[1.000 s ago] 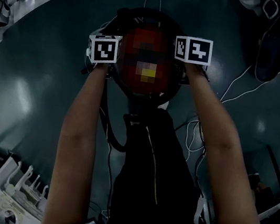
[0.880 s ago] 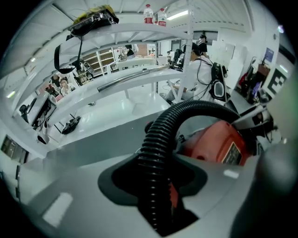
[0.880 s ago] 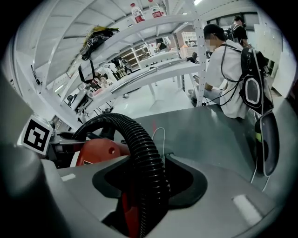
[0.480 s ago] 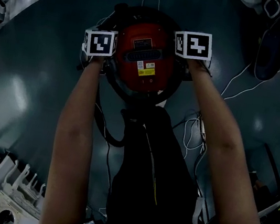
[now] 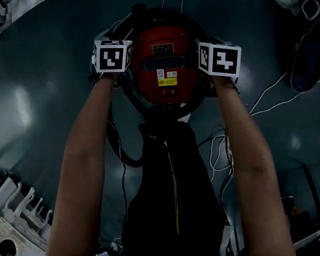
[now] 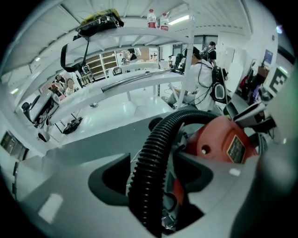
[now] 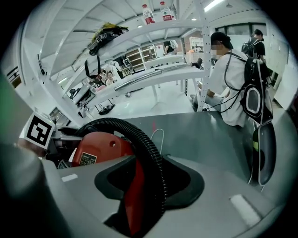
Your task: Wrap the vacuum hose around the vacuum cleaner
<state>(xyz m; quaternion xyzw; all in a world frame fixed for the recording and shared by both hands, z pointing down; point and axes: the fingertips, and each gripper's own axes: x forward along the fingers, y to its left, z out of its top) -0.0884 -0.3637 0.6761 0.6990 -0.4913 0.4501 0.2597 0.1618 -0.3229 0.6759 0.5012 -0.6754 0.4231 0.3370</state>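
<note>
Leftward by a touch is how the left hand-held gripper point(image 6: 156, 160) has shifted since a second ago, and its jaws have just been opening. They now stand wide, clear of the vacuum hose point(image 6: 186, 115) that runs up between them. The right hand-held gripper point(image 7: 151, 162) has its jaws part open after closing and then easing apart slightly. The hose passes between them too, lying along one jaw with a gap on the other side, so it is not clamped.

The vacuum cleaner point(image 5: 166, 58) is a round red canister with a grey plate and a yellow label on top. It stands on the dark floor point(image 5: 47, 75) between the two grippers. Its black ribbed hose arches over the canister and rings its sides.
</note>
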